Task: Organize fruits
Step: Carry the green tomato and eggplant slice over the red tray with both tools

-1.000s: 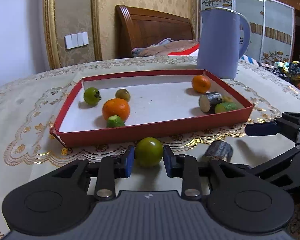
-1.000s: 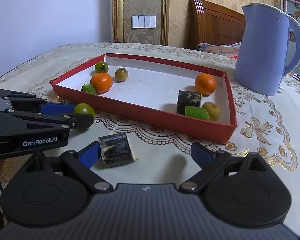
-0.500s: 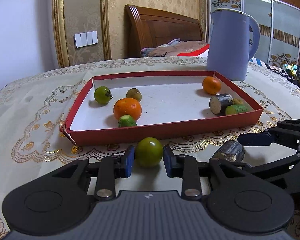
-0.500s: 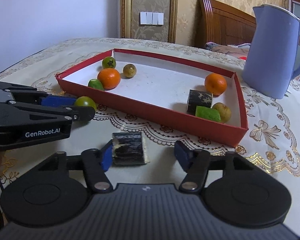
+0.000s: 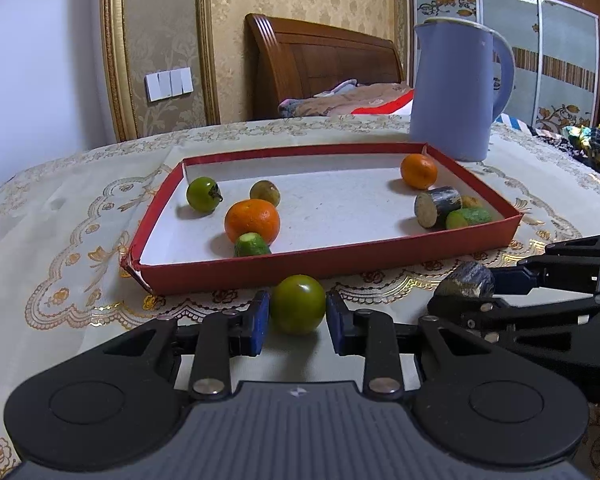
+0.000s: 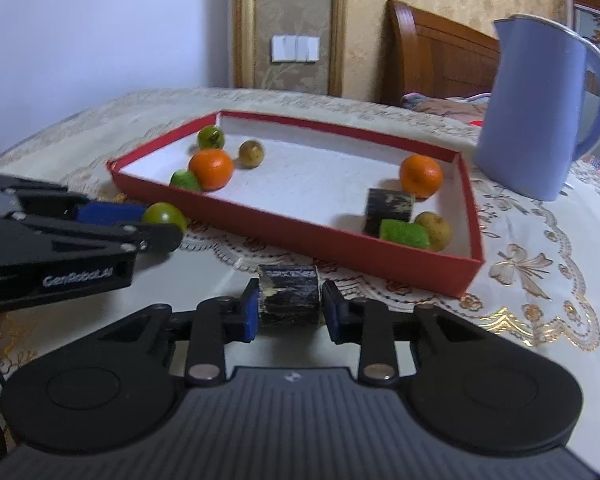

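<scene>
Left gripper (image 5: 297, 317) body: black plastic, grey ribbed plate at the bottom of the frame with a small white logo.
Left gripper discs: two round black caps, lower left and lower right.
Left gripper fingers (image 5: 256, 318): black links tipped with blue pads, a silver screw on each link.
Right gripper (image 6: 289, 311) body: same black shell, grey ribbed plate, silver screws, blue pads.
Marking: white "GenRobot.AI" lettering on the left gripper's side, left of the right wrist frame.
Skin: a blurred sliver at the far left edge.
</scene>
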